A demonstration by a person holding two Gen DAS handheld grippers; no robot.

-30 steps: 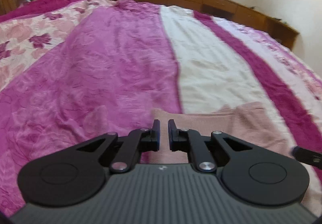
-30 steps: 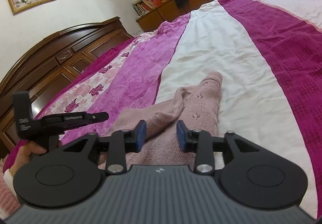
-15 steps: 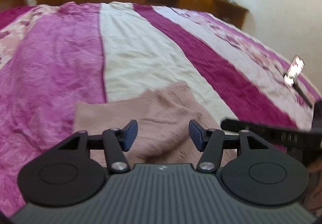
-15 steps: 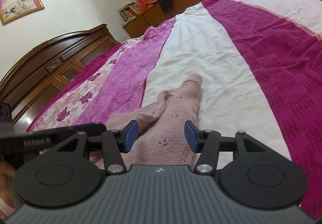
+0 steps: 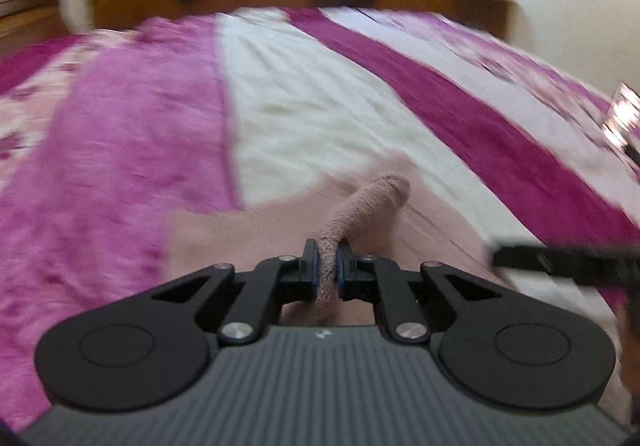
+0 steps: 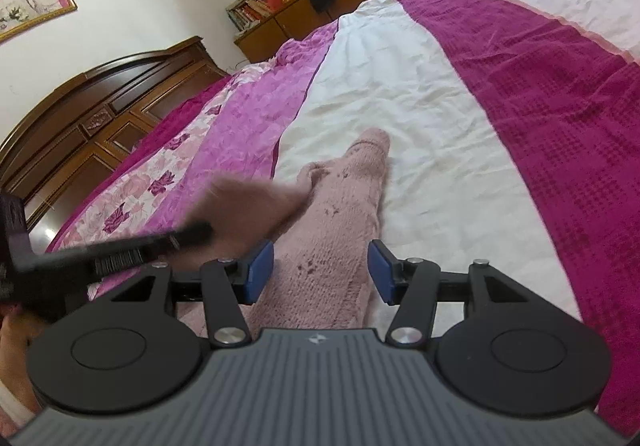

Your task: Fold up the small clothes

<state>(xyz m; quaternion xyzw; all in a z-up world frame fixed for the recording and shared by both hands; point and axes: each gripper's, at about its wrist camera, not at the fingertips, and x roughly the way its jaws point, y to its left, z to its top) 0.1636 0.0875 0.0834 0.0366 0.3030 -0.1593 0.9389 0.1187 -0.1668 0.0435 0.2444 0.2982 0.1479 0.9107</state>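
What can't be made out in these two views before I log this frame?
- Left wrist view: the bedspread pattern is motion-blurred; the left hand-held gripper body hides the pink knit garment's near part.
- Right wrist view: the lifted piece is a blur; the right hand-held gripper body covers the garment's near edge.
- The garment's type is unclear.

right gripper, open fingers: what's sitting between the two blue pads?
In the right wrist view, the pink knit garment lies between the open right gripper pads, flat on the bedspread; neither pad touches it.
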